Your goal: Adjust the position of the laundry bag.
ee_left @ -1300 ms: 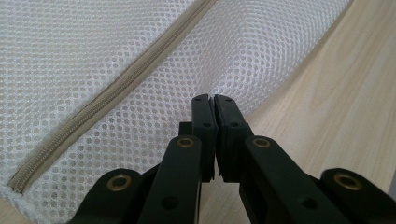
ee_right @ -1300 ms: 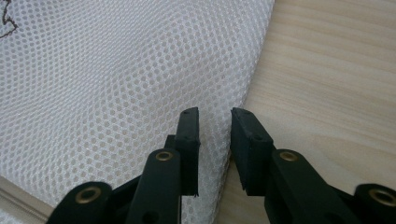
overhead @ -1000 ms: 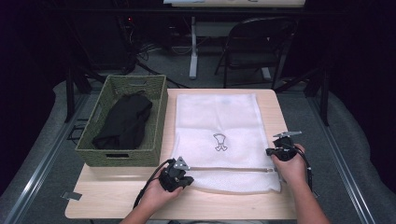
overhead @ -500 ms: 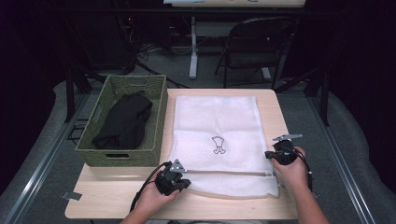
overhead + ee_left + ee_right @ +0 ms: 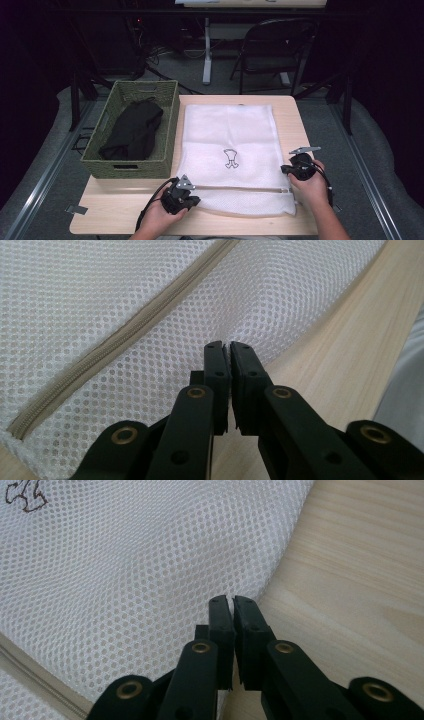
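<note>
The left gripper (image 5: 189, 199) is sitting at the near-left corner of the white mesh zippered laundry bag (image 5: 230, 140), with its two black jaws pressed together. In the left gripper view, the left gripper (image 5: 229, 344) is meeting the bag's edge fabric (image 5: 150, 300), which is puckering at the jaw tips; whether mesh is actually pinched between the jaws cannot be told. The beige zipper (image 5: 125, 332) is running diagonally just beside the jaws.

The right gripper (image 5: 286, 171) is resting at the bag's right edge, just above the zipper's end. In the right gripper view, the right gripper (image 5: 230, 598) is likewise standing with jaws together, tips touching the mesh (image 5: 125, 570) where it is meeting the wood; a pinch cannot be confirmed.

Counted left to right: one green woven rectangular basket (image 5: 116, 100) is holding one black folded garment (image 5: 132, 131); one laundry bag is lying flat just beside the basket, bearing one small dark printed emblem (image 5: 230, 158); two grippers are being held, one in each hand.

The light wooden tabletop (image 5: 115, 210) is carrying the basket and the bag. Grey flooring (image 5: 360, 150) is surrounding it. Beyond the far edge, one dark folding chair (image 5: 272, 50) is standing in a dim room, near a white table leg (image 5: 207, 50) and loose cables (image 5: 160, 52).
</note>
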`<state>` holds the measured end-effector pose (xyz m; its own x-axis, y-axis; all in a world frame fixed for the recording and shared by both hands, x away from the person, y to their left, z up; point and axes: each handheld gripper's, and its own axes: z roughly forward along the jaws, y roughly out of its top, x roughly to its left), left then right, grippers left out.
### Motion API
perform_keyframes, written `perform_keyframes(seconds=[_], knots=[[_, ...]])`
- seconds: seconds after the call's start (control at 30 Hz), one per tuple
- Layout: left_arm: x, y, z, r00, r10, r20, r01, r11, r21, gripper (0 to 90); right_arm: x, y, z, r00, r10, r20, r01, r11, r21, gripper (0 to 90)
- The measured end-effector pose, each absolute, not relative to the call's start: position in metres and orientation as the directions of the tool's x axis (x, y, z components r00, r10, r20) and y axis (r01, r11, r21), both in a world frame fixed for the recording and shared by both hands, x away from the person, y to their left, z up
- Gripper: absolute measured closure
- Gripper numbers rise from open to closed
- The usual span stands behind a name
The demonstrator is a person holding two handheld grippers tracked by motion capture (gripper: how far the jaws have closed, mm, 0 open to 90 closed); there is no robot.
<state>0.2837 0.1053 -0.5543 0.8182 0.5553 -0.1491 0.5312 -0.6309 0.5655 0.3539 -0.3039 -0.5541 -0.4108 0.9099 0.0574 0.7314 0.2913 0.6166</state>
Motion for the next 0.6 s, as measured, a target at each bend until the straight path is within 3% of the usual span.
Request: perform_keyframes(seconds=[0.6], knots=[[0.29,0.113,-0.548,0.794,0.592,-0.135,0.526,-0.559,0.641,53.8,0.325,-0.303,-0.545,-0.426,0.905,0.02,0.678,0.305,0.669,63.0]])
